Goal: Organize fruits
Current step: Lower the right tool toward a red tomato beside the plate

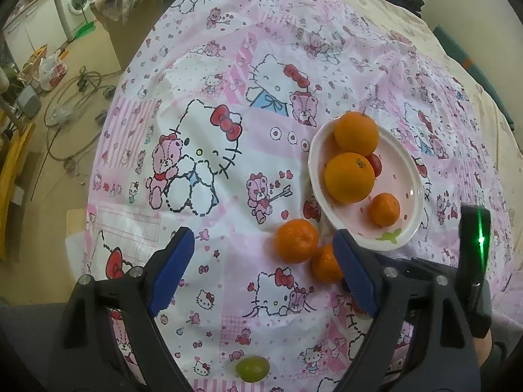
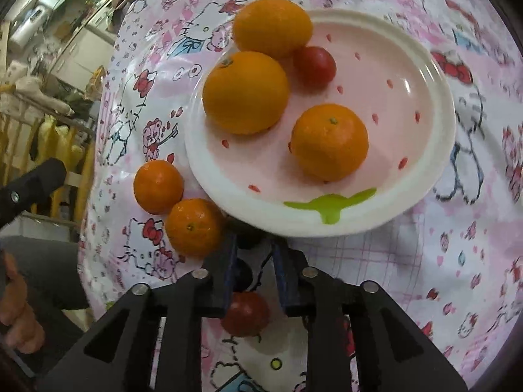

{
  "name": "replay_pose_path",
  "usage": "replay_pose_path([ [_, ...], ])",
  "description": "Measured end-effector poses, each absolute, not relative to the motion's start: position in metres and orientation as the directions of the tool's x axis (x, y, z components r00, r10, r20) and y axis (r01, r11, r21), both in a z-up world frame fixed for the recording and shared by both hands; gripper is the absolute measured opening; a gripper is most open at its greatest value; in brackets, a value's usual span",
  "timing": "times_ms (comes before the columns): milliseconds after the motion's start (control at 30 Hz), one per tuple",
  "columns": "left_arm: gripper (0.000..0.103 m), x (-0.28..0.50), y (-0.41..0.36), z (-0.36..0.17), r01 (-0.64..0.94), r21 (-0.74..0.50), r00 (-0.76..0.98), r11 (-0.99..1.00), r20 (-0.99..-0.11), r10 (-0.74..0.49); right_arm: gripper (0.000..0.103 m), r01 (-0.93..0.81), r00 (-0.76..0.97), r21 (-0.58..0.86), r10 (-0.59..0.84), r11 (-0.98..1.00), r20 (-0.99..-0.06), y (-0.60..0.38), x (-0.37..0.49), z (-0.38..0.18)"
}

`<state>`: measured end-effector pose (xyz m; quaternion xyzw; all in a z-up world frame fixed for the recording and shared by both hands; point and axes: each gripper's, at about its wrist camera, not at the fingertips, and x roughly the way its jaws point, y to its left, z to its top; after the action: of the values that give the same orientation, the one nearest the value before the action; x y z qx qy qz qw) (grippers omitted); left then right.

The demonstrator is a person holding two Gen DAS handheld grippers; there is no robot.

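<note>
On the plate (image 2: 438,150): two oranges (image 2: 245,93), one mandarin (image 2: 329,142), one cherry tomato (image 2: 314,66)
Beside its rim: two mandarins (image 2: 159,186), touching
Left gripper (image 1: 261,251): jaws wide apart, empty
Right gripper (image 2: 251,254): nearly closed; whether it grips anything is unclear
Below right gripper: cherry tomato (image 2: 245,314) on the tablecloth (image 2: 441,277)

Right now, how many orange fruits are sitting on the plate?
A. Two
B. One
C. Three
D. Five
C: three orange fruits sit on the plate beside a small red fruit, while two more oranges lie on the tablecloth next to it.
</note>
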<state>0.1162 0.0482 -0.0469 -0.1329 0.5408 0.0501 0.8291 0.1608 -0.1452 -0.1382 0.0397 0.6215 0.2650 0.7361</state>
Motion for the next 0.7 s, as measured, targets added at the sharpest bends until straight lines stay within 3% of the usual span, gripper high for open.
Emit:
replay_pose_path([
  [300,0.084,0.117,0.045,-0.044,-0.221,-0.163,0.415,0.962,-0.908,-0.059,0.032,-0.447,0.12,0.311,0.401,0.839,-0.908,-0.121,0.16,-0.143],
  [367,0.084,0.117,0.046,-0.044,-0.226,-0.166,0.418,0.96,-0.907,-0.058,0.02,-0.467,0.11,0.303,0.395,0.831,-0.912,-0.119,0.157,-0.142],
  [700,0.084,0.118,0.047,-0.049,-0.23,-0.152,0.409,0.961,-0.911,-0.046,0.019,-0.372,0.116,0.417,0.487,0.83,-0.866,-0.158,0.155,-0.117],
])
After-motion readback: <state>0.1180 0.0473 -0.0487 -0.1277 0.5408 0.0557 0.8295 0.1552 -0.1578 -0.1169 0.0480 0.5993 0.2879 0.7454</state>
